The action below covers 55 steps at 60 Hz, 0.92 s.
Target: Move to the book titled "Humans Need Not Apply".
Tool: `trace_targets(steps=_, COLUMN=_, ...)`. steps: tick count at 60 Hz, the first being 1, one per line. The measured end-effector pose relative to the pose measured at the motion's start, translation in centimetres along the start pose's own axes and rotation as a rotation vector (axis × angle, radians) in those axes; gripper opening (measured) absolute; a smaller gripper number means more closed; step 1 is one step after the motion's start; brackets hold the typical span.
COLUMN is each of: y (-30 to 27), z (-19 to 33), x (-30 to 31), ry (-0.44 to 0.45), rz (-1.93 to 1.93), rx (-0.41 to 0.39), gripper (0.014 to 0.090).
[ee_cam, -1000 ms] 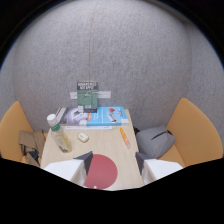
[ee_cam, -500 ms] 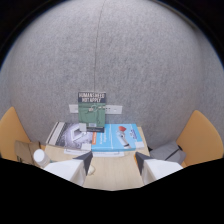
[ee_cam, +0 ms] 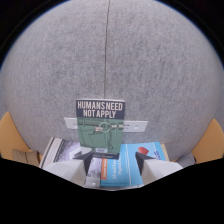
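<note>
gripper (ee_cam: 114,167) jaws stand wide apart, holding nothing and touching nothing; the two pale fingers (ee_cam: 75,167) show with a clear gap between their dark tips. the book "humans need not apply" (ee_cam: 99,127) stands upright just beyond the jaws, centred on the gap, green cover with a dark title band across its top, facing the camera. it stands against the grey felt wall (ee_cam: 110,60), with a white rail (ee_cam: 132,125) crossing behind it. a blue book (ee_cam: 131,165) lies flat on the tabletop, partly between the fingers and to the right of the green one. a grey open magazine (ee_cam: 61,152) lies flat to the left. orange chair backs (ee_cam: 9,132) flank the scene on both sides.
</note>
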<state>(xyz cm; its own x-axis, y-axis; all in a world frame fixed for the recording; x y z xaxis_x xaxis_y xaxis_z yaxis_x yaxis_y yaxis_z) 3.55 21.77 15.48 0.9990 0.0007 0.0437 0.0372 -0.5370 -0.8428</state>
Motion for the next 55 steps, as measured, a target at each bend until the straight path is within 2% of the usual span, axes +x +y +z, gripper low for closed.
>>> trace_targets(steps=26, y=-1.1, z=8.4, x=-3.0, ry=-0.016, rz=0.005, rx=-0.017, gripper=0.0869)
trace_targets(steps=55, y=-0.8, z=9.7, x=-3.3, ry=-0.015, rz=0.021, rx=-0.026, gripper=0.0874)
